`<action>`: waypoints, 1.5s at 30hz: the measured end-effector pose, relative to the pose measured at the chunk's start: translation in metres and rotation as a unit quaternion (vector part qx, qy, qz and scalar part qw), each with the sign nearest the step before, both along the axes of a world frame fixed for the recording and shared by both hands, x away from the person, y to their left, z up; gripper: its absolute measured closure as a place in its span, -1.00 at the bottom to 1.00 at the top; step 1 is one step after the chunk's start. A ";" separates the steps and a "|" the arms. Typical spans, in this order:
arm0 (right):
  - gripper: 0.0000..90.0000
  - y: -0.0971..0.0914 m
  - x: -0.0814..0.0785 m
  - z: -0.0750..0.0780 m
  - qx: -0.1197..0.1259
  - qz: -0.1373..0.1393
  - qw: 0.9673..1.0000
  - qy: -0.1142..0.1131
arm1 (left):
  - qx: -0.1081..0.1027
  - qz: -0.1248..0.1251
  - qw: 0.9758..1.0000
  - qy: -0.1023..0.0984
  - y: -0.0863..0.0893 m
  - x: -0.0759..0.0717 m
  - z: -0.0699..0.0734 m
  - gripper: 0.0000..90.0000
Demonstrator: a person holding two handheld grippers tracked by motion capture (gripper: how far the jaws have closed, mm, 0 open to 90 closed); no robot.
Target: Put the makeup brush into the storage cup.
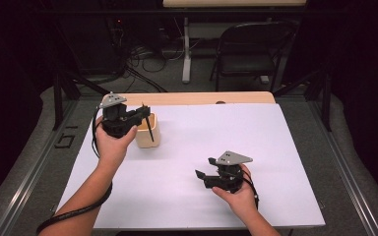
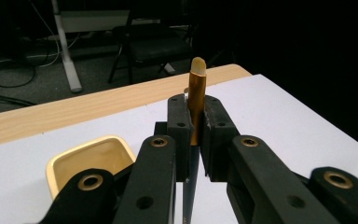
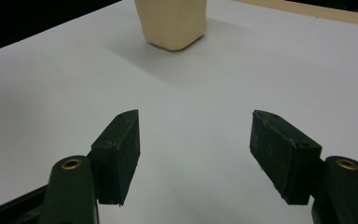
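Nearest the person, the right gripper is held low over the white sheet that covers the table, its jaws spread wide apart with nothing between them; in the right gripper view the two black pads stand well apart over bare sheet, with the cream cup farther off ahead of them. The right hand wraps the gripper's body from below. Farther off and to the left of that gripper, the left gripper is raised just above the cream cup, clenched on a pencil. The pencil stands roughly upright between the pads, its gold ferrule and pale eraser above them and its dark shaft hanging below. In the high view the shaft slants down at the cup's mouth. Beyond the cup runs the bare wooden table edge, and past that a dark folding chair on the floor.
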State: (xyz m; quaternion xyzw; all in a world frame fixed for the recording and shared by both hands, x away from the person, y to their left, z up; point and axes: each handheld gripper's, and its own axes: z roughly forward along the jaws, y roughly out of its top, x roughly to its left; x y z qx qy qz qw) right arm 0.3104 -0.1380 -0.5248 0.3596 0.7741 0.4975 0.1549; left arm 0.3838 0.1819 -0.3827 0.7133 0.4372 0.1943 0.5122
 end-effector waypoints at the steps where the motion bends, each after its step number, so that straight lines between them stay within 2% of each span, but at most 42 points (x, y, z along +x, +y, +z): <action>1: -0.26 0.000 0.000 0.000 0.000 0.000 1.000 0.000 | 0.000 0.002 1.000 -0.001 0.001 0.001 0.000 0.86; 8: -0.26 0.000 0.000 0.000 -0.001 -0.001 1.000 0.001 | 0.002 0.015 1.000 -0.009 0.006 0.006 0.004 0.86; 16: -0.26 0.000 0.000 -0.001 -0.001 0.002 1.000 0.002 | 0.003 0.044 0.999 -0.016 0.014 0.014 0.008 0.86; 27: -0.26 0.000 0.000 -0.001 -0.001 0.002 1.000 0.004 | -0.001 0.073 0.997 -0.022 0.021 0.026 0.005 0.86; 36: -0.26 0.001 0.000 -0.001 0.002 0.003 1.000 0.003 | -0.004 0.086 0.996 -0.013 0.022 0.035 -0.003 0.86; 45: -0.26 0.000 0.000 -0.001 0.001 0.003 1.000 0.004 | 0.003 0.098 0.995 -0.002 0.022 0.048 -0.013 0.86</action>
